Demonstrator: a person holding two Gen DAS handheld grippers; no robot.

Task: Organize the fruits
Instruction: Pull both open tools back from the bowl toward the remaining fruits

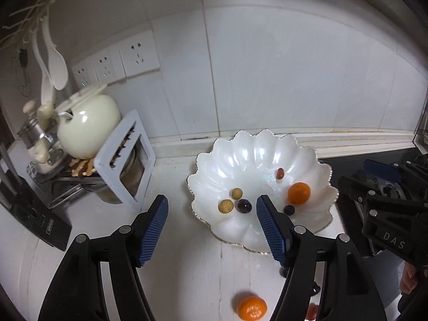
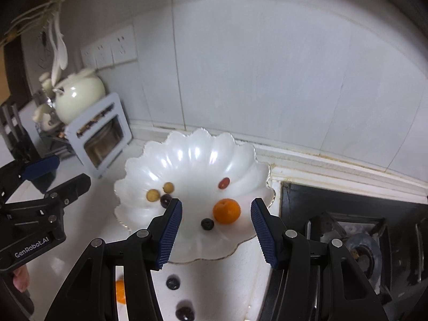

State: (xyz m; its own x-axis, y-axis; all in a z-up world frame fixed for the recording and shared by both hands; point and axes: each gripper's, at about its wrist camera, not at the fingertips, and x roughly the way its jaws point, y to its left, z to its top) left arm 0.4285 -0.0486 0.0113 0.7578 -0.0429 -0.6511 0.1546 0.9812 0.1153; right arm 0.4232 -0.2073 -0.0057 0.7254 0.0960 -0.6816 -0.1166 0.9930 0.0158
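A white scalloped dish (image 1: 248,147) (image 2: 192,149) sits on the white counter. In it lie a tangerine (image 1: 298,193) (image 2: 226,211), a red date (image 1: 280,173) (image 2: 224,183), two yellow-brown round fruits (image 1: 226,205) (image 2: 153,195), a dark grape (image 1: 244,206) (image 2: 165,200) and a blueberry (image 1: 289,210) (image 2: 207,224). On the counter in front lie a second tangerine (image 1: 252,308) (image 2: 120,291), a blueberry (image 2: 173,283) and a dark grape (image 2: 185,310). My left gripper (image 1: 211,208) (image 2: 53,172) is open and empty. My right gripper (image 2: 216,212) (image 1: 363,176) is open and empty above the dish's near side.
A white rack (image 1: 125,160) (image 2: 100,136), a cream teapot (image 1: 88,125) (image 2: 79,97) and utensils stand at the left. Wall sockets (image 1: 117,62) are behind them. A black gas stove (image 2: 355,230) borders the counter on the right.
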